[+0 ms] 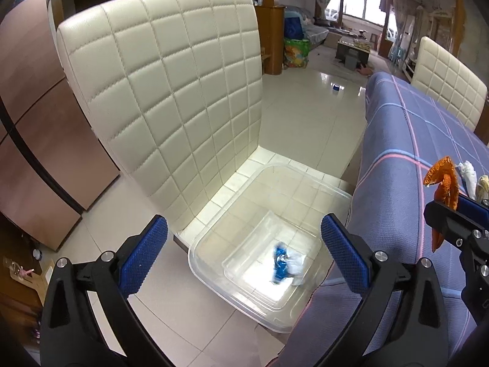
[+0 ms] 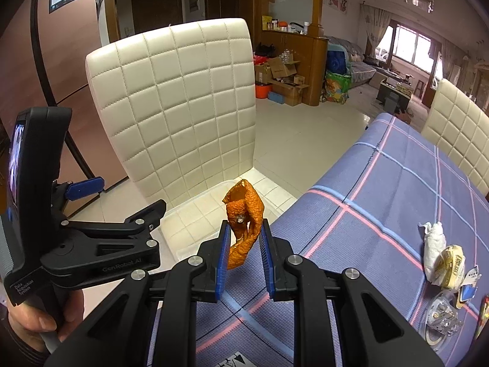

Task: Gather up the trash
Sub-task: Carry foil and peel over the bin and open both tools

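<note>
The left gripper (image 1: 244,250) hangs with jaws released above the clear plastic bin (image 1: 269,214), where a crumpled blue-and-white wrapper (image 1: 285,264) lies. Beside the bin, the right gripper (image 2: 243,238) has jaws clenched on an orange peel (image 2: 244,211).

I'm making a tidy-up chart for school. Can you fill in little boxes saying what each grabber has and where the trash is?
left gripper: open, empty, above the bin
right gripper: shut on crinkled orange peel
clear plastic bin: on the cream quilted chair
in bin: blue and white crumpled wrapper
left on blue checked tablecloth: white tissue wad, other wrappers
</note>
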A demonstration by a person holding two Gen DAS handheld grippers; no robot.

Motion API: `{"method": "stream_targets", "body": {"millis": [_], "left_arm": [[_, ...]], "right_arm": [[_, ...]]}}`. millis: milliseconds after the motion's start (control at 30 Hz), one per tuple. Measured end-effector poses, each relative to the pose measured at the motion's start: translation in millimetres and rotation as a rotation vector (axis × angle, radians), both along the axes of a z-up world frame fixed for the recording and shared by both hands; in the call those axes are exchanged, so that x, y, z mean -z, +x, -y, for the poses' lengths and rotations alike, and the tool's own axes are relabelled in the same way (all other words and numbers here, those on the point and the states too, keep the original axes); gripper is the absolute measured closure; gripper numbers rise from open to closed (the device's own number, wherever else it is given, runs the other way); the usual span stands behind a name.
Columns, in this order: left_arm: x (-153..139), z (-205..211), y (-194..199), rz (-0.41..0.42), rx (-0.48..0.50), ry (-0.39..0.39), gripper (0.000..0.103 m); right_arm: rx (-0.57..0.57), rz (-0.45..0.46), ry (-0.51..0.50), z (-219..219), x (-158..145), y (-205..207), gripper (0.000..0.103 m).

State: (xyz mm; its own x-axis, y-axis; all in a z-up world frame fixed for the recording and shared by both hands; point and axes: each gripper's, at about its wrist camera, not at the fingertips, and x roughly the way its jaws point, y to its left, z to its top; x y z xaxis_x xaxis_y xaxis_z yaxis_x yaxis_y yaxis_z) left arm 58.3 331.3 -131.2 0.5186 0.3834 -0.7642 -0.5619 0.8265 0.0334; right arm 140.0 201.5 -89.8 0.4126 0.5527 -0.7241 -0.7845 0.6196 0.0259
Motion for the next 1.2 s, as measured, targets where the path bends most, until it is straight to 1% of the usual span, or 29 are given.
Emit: {"method": "stream_targets", "body": {"millis": [300, 400, 533, 600, 633, 667, 700, 767, 800, 1033, 1200], "left_arm": [[8, -9, -9, -0.016, -0.029, -0.003, 0.004], [9, -11, -12, -0.018, -0.039, -0.003, 0.004], [8, -15, -15, -0.019, -0.050, -0.006, 0.004], [8, -17, -17, -0.017, -0.053, -0.011, 0.004], [8, -17, -18, -0.016, -0.054, -0.013, 0.004], [8, -18, -18, -0.015, -0.055, -0.015, 0.004], [8, -18, -19, -0.015, -0.056, -0.017, 0.004], [9, -19, -19, -0.015, -0.058, -0.025, 0.004], [9, -19, -20, -0.015, -0.058, -0.027, 0.004], [6, -17, -21, -0.011, -0.054, -0.025, 0.004], [-1, -9, -25, -0.003, -0.042, -0.019, 0.004]], "right_arm": [[-0.043, -0.014, -0.026, -15, 10, -3, 0.084], [-0.055, -0.003, -0.024, -19, 9, -5, 0.084], [-0.052, -0.028, -0.018, -22, 10, -2, 0.083], [-0.046, -0.024, -0.016, -21, 10, -1, 0.074], [-0.043, -0.015, -0.013, -20, 9, -1, 0.057], [-0.039, 0.021, 0.000, -18, 7, -4, 0.039], [-0.042, 0.043, 0.009, -16, 5, -6, 0.035], [-0.037, 0.097, 0.001, -16, 2, -11, 0.034], [-0.031, 0.105, -0.002, -16, 1, -12, 0.034], [0.004, 0.042, 0.003, -5, 3, -3, 0.034], [0.015, 0.035, 0.002, 4, 1, -6, 0.034]]}}
